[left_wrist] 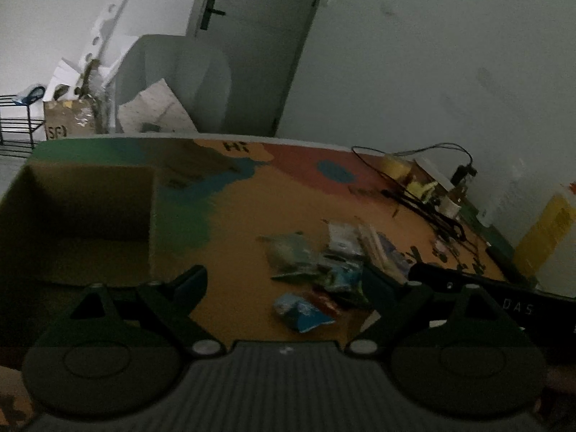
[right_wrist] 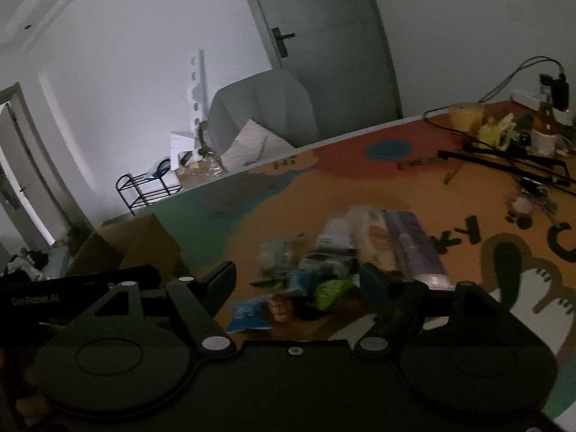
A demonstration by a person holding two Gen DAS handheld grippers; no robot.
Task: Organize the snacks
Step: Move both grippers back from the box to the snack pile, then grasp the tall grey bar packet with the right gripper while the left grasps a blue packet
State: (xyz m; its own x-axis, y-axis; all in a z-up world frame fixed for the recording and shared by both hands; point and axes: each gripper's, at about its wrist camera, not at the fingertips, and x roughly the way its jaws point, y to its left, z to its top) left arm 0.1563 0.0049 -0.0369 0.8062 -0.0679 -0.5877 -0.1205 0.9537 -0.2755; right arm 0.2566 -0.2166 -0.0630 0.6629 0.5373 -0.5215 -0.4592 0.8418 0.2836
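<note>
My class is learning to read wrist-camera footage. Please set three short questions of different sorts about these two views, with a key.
1. True or false: the left claw is shut on a snack.
2. Multiple choice: the cardboard box on the table is (A) open at the top, (B) taped shut, (C) lying flat.
3. Fill in: in the right wrist view, the blue packet lies nearest the ____ claw.

Key: 1 false, both claws are open and hold nothing; 2 A; 3 right.

Your table (left_wrist: 273,194), painted orange, green and red, carries a heap of snack packets (left_wrist: 324,266), an open cardboard box (left_wrist: 82,223) to their left, and cables (left_wrist: 424,208) at the far right.
</note>
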